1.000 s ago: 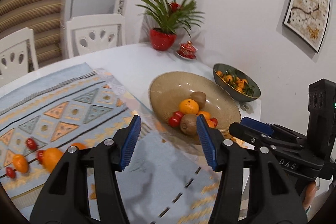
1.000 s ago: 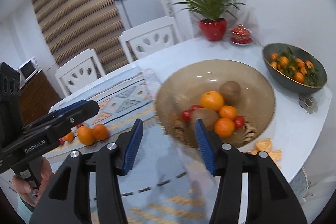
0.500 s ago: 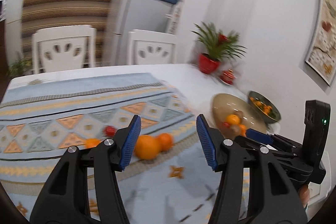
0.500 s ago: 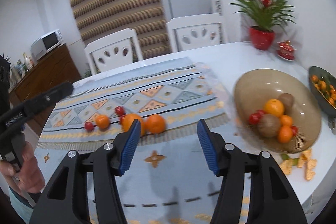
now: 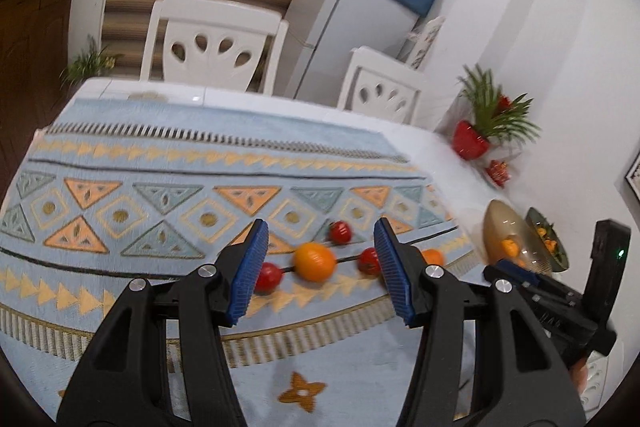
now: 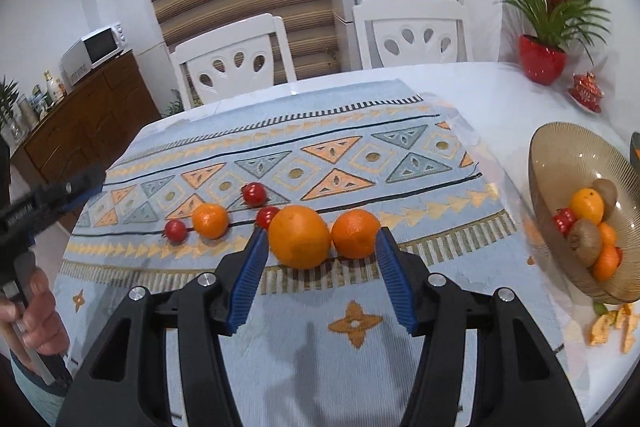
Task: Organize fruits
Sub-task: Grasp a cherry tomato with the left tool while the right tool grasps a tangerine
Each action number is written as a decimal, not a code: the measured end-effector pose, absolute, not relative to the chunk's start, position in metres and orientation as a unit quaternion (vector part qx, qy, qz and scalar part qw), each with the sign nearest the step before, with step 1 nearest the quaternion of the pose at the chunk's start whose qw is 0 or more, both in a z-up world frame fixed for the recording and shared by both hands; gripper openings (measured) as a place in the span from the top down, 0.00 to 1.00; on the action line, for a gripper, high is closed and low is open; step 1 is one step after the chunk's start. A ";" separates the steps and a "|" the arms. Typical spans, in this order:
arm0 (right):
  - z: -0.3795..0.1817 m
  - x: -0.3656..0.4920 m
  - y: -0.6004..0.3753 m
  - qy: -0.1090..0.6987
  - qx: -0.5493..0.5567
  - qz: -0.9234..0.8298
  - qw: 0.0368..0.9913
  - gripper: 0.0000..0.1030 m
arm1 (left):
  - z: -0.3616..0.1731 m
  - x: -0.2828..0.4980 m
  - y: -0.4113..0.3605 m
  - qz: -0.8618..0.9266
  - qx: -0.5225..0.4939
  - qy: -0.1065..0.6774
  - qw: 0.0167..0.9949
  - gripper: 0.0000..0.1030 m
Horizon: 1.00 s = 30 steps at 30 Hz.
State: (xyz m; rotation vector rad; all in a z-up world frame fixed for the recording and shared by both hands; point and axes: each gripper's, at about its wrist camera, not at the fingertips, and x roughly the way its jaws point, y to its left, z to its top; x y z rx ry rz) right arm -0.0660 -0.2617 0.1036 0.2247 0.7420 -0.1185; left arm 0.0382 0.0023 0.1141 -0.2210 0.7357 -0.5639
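A row of loose fruit lies on the patterned blue cloth (image 6: 360,347). My right gripper (image 6: 322,233) is open, with a large orange (image 6: 299,237) and a mandarin (image 6: 355,233) just beyond its tips, neither held. Further left lie a smaller mandarin (image 6: 210,221) and three cherry tomatoes (image 6: 254,193). My left gripper (image 5: 321,227) is open too, low over the cloth, with the smaller mandarin (image 5: 315,261) and tomatoes (image 5: 340,231) ahead between its fingers. The amber glass bowl (image 6: 560,155) at the right holds an orange, kiwis, mandarins and tomatoes.
Orange peels (image 6: 612,323) lie on the white table by the amber bowl. A red potted plant (image 6: 544,63) and a small red lidded dish (image 6: 586,93) stand at the back right. Two white chairs (image 6: 236,67) line the far edge. A hand (image 6: 36,319) holds the left gripper's handle.
Both views have swung left, away from the amber bowl and onto the fruit row on the cloth. Both grippers have come closer to the fruit and stayed open.
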 end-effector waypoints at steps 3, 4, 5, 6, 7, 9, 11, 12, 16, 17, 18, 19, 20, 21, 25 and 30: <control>0.091 -0.054 -0.278 0.367 0.139 -0.071 0.917 0.48 | 0.093 0.052 0.001 -0.263 -0.113 0.376 0.881 0.47; 0.088 -0.051 -0.284 0.370 0.148 -0.074 0.914 0.49 | 0.086 0.056 0.002 -0.260 -0.117 0.382 0.879 0.47; 0.084 -0.048 -0.289 0.373 0.157 -0.074 0.911 0.51 | 0.079 0.061 0.001 -0.255 -0.121 0.389 0.877 0.47; 0.080 -0.045 -0.294 0.376 0.166 -0.075 0.909 0.51 | 0.074 0.064 0.002 -0.252 -0.124 0.393 0.876 0.47; 0.075 -0.042 -0.300 0.379 0.177 -0.076 0.905 0.51 | 0.067 0.067 0.003 -0.249 -0.127 0.397 0.874 0.47; 0.065 -0.036 -0.308 0.383 0.193 -0.080 0.900 0.51 | 0.055 0.073 0.002 -0.243 -0.131 0.404 0.872 0.47; 0.058 -0.032 -0.313 0.386 0.205 -0.082 0.896 0.51 | 0.046 0.076 0.001 -0.238 -0.132 0.408 0.872 0.47; 0.054 -0.029 -0.316 0.386 0.212 -0.082 0.894 0.52 | 0.041 0.078 0.001 -0.236 -0.133 0.411 0.870 0.47; 0.039 -0.015 -0.324 0.387 0.243 -0.071 0.887 0.58 | 0.025 0.084 -0.002 -0.225 -0.121 0.421 0.871 0.47; 0.036 -0.013 -0.325 0.384 0.254 -0.064 0.885 0.58 | 0.020 0.086 -0.004 -0.222 -0.118 0.427 0.869 0.47; 0.036 -0.011 -0.326 0.383 0.259 -0.061 0.885 0.58 | 0.018 0.087 -0.004 -0.222 -0.117 0.430 0.867 0.47; 0.036 -0.008 -0.325 0.381 0.261 -0.059 0.885 0.57 | 0.017 0.088 -0.005 -0.221 -0.116 0.432 0.867 0.47; 0.035 -0.006 -0.324 0.381 0.259 -0.056 0.886 0.57 | 0.017 0.088 -0.006 -0.220 -0.113 0.431 0.868 0.47; 0.034 -0.003 -0.322 0.384 0.258 -0.052 0.885 0.56 | 0.017 0.088 -0.007 -0.218 -0.108 0.430 0.870 0.47; 0.024 0.004 -0.317 0.394 0.257 -0.048 0.881 0.55 | 0.015 0.088 -0.013 -0.211 -0.091 0.434 0.871 0.47; 0.016 0.003 -0.321 0.396 0.273 -0.039 0.876 0.52 | 0.015 0.086 -0.020 -0.203 -0.066 0.431 0.877 0.47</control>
